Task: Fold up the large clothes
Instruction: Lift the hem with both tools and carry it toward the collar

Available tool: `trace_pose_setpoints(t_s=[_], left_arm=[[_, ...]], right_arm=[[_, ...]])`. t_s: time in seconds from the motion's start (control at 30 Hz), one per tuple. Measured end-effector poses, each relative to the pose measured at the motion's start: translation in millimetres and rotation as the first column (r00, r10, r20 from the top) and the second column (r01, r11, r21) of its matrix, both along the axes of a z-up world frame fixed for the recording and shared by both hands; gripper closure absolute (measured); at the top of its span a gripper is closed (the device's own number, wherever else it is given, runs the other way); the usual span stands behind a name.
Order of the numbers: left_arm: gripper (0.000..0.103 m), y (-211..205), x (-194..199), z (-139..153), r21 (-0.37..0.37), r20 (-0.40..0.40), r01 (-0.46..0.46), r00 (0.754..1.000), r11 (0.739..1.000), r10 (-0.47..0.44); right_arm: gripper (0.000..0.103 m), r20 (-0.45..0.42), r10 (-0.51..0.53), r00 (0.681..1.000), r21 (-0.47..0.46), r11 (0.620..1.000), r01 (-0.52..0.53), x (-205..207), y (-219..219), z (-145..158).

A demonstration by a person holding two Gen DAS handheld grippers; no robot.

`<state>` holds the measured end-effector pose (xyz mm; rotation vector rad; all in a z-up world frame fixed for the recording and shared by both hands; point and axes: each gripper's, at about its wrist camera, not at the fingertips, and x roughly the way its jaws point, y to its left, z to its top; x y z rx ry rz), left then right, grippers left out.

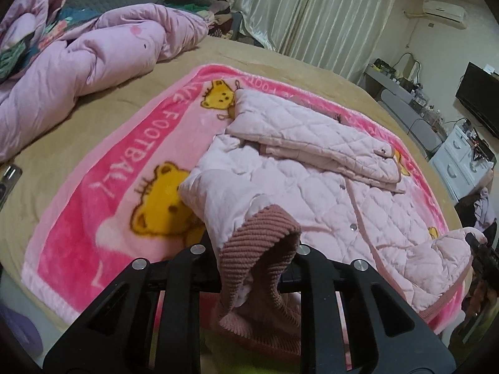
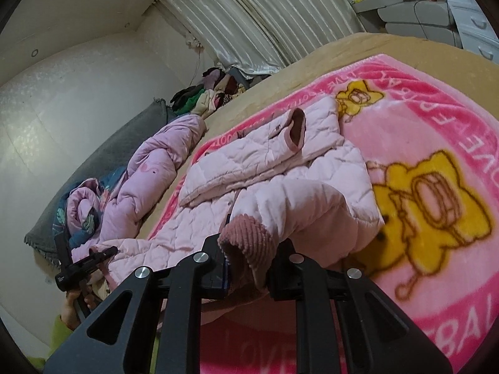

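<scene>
Clearly both grippers have cloth in them: the left gripper (image 1: 259,268) has its jaws pinched on a ribbed dusty-pink cuff (image 1: 262,243), which bunches between the fingers and hangs over them, and the right gripper (image 2: 249,268) is clamped the same way on the other ribbed cuff (image 2: 246,233). Each cuff ends a sleeve of the pale pink quilted jacket (image 1: 327,193), which lies front-up with its snaps showing on a bright pink bear-print blanket (image 1: 103,193) spread over the tan bed cover (image 1: 78,118). A second folded quilted piece (image 1: 312,131) rests on the jacket's far part. In the right wrist view the left gripper shows low at the left, beside the jacket's edge. The jacket looks padded, soft and light, so it should drape and sag rather than hold a line, and its smooth shell may slide on the fleecy blanket. The ribbed cuffs are thick and grippy, a sound place to hold; for a clean fold, taking the sleeves across the chest seems the likely step. A crumpled lilac quilt (image 1: 78,50) lies well apart at the bed's far side.
</scene>
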<state>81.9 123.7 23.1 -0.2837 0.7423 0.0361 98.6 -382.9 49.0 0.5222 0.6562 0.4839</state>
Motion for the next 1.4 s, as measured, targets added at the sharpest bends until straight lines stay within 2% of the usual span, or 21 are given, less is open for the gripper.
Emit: trace_pose_setpoints(t_s=[0.67,1.0,1.13,1.4], left_arm=[[0.090,-4.3,40.5,24.0,0.038,0.043,0.018,0.999,0.999,-0.020],[0.090,-1.4,71.9,43.6,0.065,0.070,0.019,0.997,0.998,-0.024],[0.090,1.7,85.0,52.0,0.043,0.080,0.018,0.997,0.999,-0.021],[0.090,1.8,112.5,71.8,0.061,0.113,0.012,0.993,0.998,-0.018]], right_arm=[[0.087,0.074,-0.032,0.997,0.006,0.999,0.032,46.8,11.7,21.9],[0.088,0.119,-0.040,0.992,0.015,0.999,0.039,90.3,14.5,56.1],[0.088,0.103,-0.057,0.993,0.048,0.997,0.052,112.6,12.4,65.4],[0.088,0.112,-0.107,0.988,0.063,0.993,0.101,152.3,6.5,83.5]])
